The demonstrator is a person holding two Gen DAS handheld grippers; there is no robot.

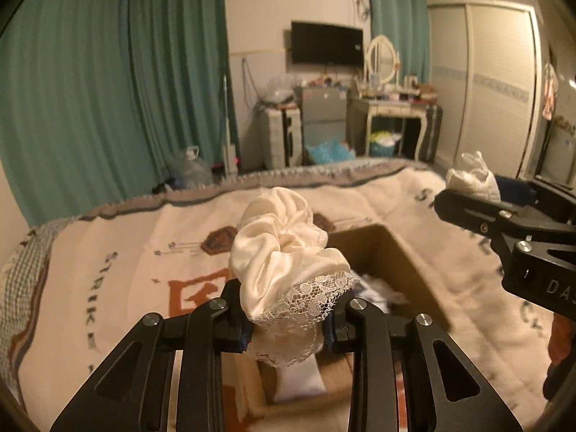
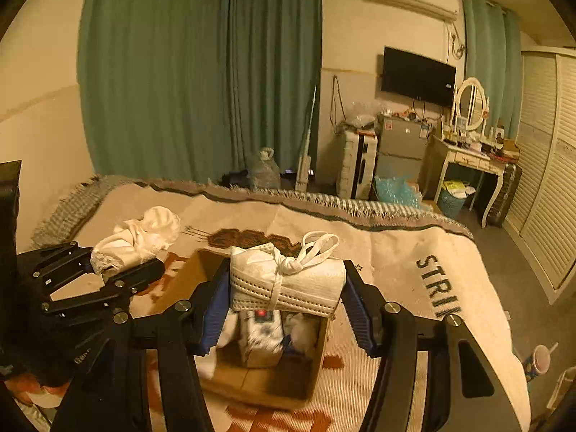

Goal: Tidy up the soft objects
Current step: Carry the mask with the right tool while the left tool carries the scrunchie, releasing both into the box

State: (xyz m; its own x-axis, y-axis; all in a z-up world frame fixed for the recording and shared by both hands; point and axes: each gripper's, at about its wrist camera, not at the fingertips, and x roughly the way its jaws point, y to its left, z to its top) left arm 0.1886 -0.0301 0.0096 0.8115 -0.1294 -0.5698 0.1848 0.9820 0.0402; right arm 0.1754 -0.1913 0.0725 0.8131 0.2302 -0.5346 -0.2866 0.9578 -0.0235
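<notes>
My left gripper [image 1: 288, 327] is shut on a cream satin garment with lace trim [image 1: 284, 252], held above the near edge of an open cardboard box [image 1: 403, 252]. It also shows in the right wrist view [image 2: 136, 241]. My right gripper [image 2: 288, 288] is shut on a white folded bundle tied with a strap [image 2: 288, 280], held over the same box [image 2: 273, 378]. Several white soft items [image 2: 262, 334] lie inside the box. In the left wrist view the right gripper [image 1: 478, 198] shows at the right with its bundle [image 1: 471, 176].
The box sits on a bed with a cream printed blanket [image 2: 414, 262]. Beyond the bed are green curtains [image 1: 108, 90], a water jug [image 1: 190, 169], a suitcase [image 2: 356, 162], a small fridge [image 2: 399, 147], a dressing table [image 2: 471, 158] and a wardrobe [image 1: 496, 86]. A cup [image 2: 536, 360] stands right of the bed.
</notes>
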